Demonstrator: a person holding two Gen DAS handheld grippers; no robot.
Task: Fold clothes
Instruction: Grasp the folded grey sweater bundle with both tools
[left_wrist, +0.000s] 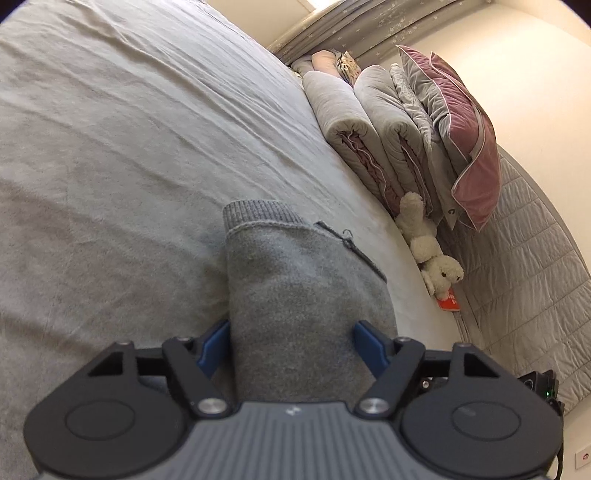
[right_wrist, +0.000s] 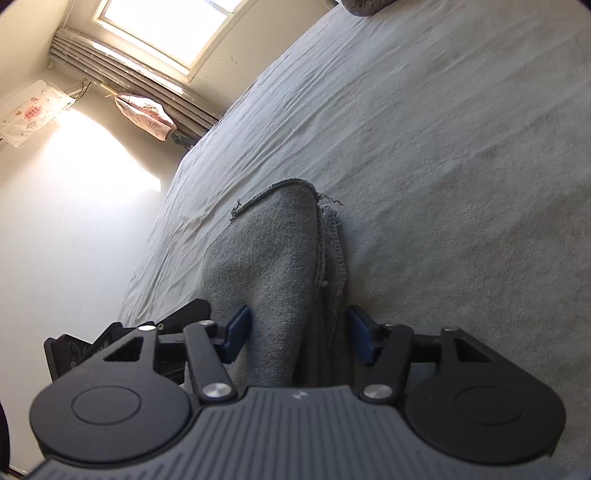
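A grey knit garment (left_wrist: 295, 288) with a ribbed cuff lies between the blue pads of my left gripper (left_wrist: 291, 339), over the grey bed sheet (left_wrist: 110, 166). The jaws stand fairly wide with the cloth filling the gap between them. In the right wrist view another part of the grey garment (right_wrist: 280, 266), with a frayed seam edge, runs between the blue pads of my right gripper (right_wrist: 299, 332). Those jaws also stand apart around a thick bunch of cloth. Whether either gripper pinches the cloth cannot be told.
Folded grey quilts (left_wrist: 369, 122) and a pink pillow (left_wrist: 465, 140) are stacked along the bed's far side, with a white plush toy (left_wrist: 432, 251) beside them. A window (right_wrist: 166, 33), a radiator (right_wrist: 122, 81) and a white wall (right_wrist: 74, 240) lie beyond the bed's edge.
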